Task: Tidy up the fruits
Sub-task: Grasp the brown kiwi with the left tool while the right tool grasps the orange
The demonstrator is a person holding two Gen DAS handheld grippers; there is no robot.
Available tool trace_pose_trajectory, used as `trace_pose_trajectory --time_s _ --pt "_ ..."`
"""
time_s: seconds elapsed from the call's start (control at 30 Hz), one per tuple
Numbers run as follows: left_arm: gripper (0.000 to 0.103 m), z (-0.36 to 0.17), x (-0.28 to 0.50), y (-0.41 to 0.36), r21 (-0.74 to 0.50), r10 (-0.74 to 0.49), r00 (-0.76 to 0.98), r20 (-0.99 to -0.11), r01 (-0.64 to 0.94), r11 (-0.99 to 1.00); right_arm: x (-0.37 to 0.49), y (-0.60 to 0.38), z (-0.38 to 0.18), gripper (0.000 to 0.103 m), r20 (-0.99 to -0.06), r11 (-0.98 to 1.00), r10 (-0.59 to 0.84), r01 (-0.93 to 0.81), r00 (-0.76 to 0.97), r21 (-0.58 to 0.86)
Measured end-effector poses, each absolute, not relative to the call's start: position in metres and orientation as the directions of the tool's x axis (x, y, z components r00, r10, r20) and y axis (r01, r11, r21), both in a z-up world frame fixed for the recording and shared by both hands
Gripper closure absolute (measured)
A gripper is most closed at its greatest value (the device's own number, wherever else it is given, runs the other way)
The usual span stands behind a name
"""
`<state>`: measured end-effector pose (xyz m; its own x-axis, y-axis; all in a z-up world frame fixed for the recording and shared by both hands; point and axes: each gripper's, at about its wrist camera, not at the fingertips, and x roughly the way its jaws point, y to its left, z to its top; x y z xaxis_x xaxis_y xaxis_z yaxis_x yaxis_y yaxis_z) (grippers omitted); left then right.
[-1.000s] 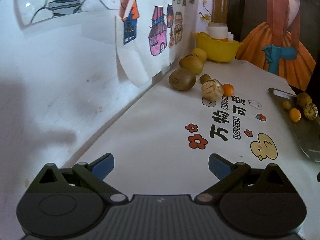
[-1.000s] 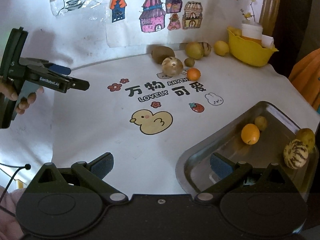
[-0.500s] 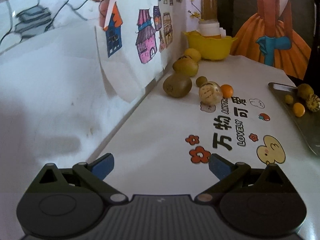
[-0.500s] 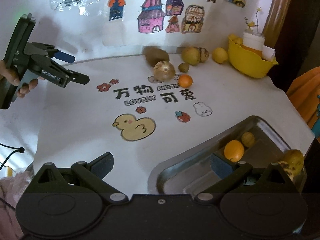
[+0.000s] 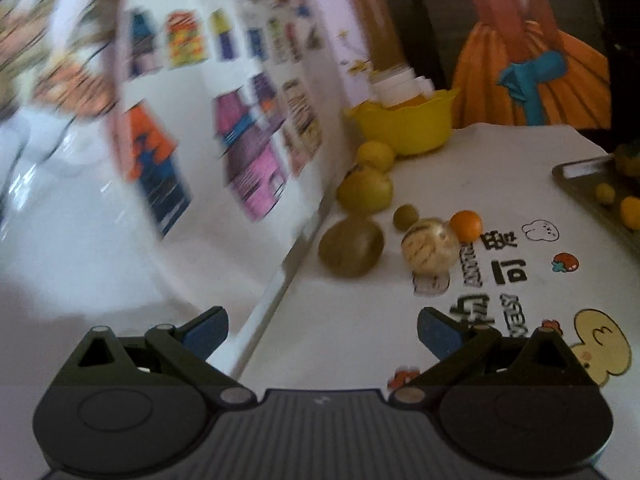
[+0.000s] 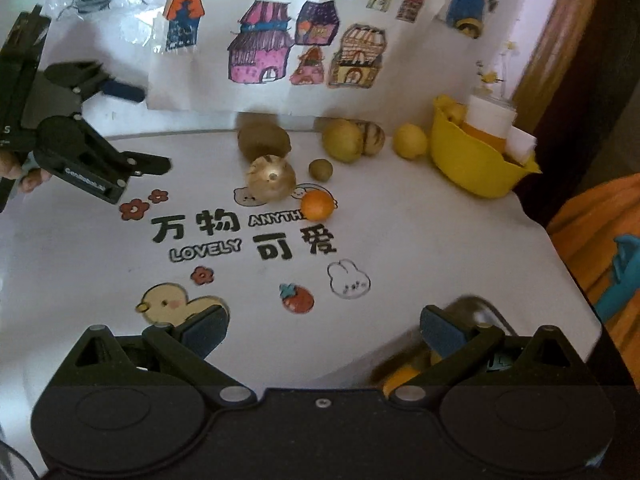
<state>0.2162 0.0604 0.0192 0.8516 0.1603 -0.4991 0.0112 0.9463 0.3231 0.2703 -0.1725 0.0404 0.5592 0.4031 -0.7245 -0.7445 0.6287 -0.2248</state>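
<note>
Several fruits lie on the white printed mat by the back wall: a brown kiwi (image 5: pixel 351 247) (image 6: pixel 264 142), a striped round melon (image 5: pixel 430 246) (image 6: pixel 272 178), a small orange (image 5: pixel 465 225) (image 6: pixel 317 205), a small green fruit (image 6: pixel 320 169), a yellow pear-like fruit (image 6: pixel 343 140) and a lemon (image 6: pixel 409 141). My left gripper (image 5: pixel 322 330) (image 6: pixel 150 130) is open and empty, above the mat's left side, short of the kiwi. My right gripper (image 6: pixel 324 328) is open and empty at the front. The steel tray (image 6: pixel 468 312) (image 5: pixel 592 188), blurred beneath its right finger, holds an orange fruit (image 6: pixel 400 376).
A yellow bowl (image 6: pixel 476 160) (image 5: pixel 404 124) with a white container stands at the back right. Paper drawings (image 6: pixel 260 52) hang on the wall just behind the fruits. A hand (image 6: pixel 24 176) holds the left gripper at the far left. The table edge drops off at the right.
My left gripper has moved forward along the wall, closer to the kiwi and melon. My right gripper has swung left, so the tray now sits at the lower right, mostly hidden.
</note>
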Motion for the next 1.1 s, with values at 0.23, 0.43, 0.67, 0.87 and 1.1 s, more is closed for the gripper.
trace_pose_trajectory --time_s 0.23,0.43,0.67,0.87,1.1 --pt "0.000 0.014 0.261 0.056 0.423 0.111 0.859 -0.499 0.130 0.897 0.318 -0.144 0.042 0.004 -0.733 0.505 0.479 -0.834 0.484 -0.221" --pt "0.003 0.009 0.295 0.057 0.423 0.077 0.812 -0.579 0.218 0.879 0.358 -0.120 0.031 0.017 -0.749 0.445 0.509 -0.874 0.424 -0.193" --pt "0.009 -0.001 0.323 0.060 0.452 0.082 0.763 -0.641 0.289 0.844 0.385 -0.102 0.011 0.031 -0.776 0.365 0.506 -0.909 0.376 -0.202" --pt "0.011 -0.003 0.335 0.057 0.477 0.065 0.754 -0.653 0.343 0.809 0.401 -0.096 -0.002 0.041 -0.784 0.347 0.526 -0.925 0.330 -0.156" --pt "0.018 -0.004 0.347 0.059 0.447 0.041 0.746 -0.665 0.354 0.821 0.411 -0.094 -0.007 0.049 -0.778 0.358 0.553 -0.928 0.300 -0.104"
